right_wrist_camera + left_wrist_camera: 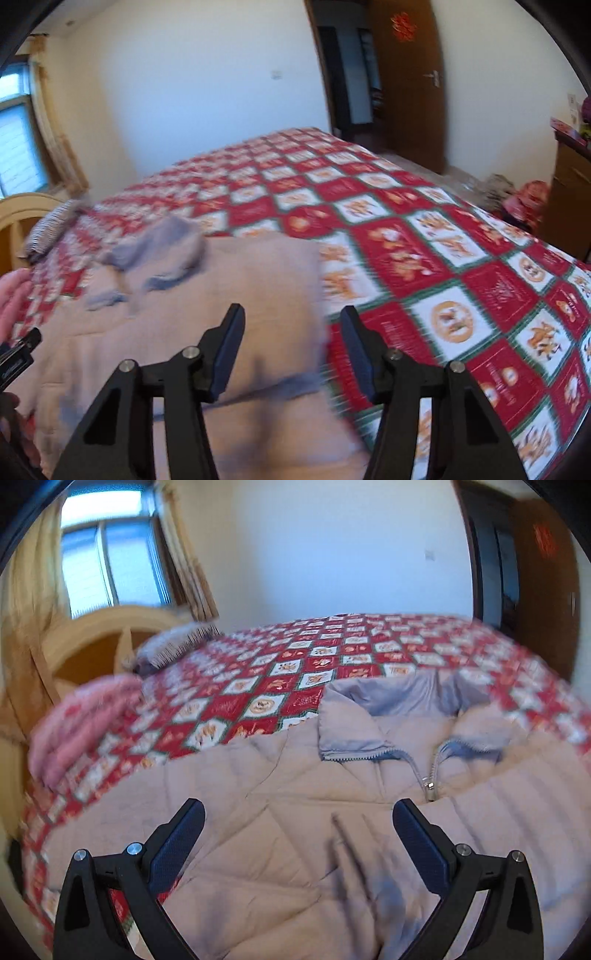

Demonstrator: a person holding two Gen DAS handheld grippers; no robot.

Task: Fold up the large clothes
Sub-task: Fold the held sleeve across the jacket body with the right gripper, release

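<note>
Beige padded jacket [280,834] lies spread below the left claw [298,812], untouched.

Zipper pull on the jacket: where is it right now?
In the left wrist view, the zipper pull sits right of centre on the jacket, just below its collar and beyond the open left gripper.

The big puffy jacket [280,834] is a soft pinky-beige, and its collar [391,698] is pale blue-grey inside. The bed cover [461,288] has red and white squares with orange pictures and thin green lines. The folded fluffy blanket [77,727] is pink. The striped pillow [173,646] is grey and white. Both grippers [298,821] [291,328] are black.
</note>
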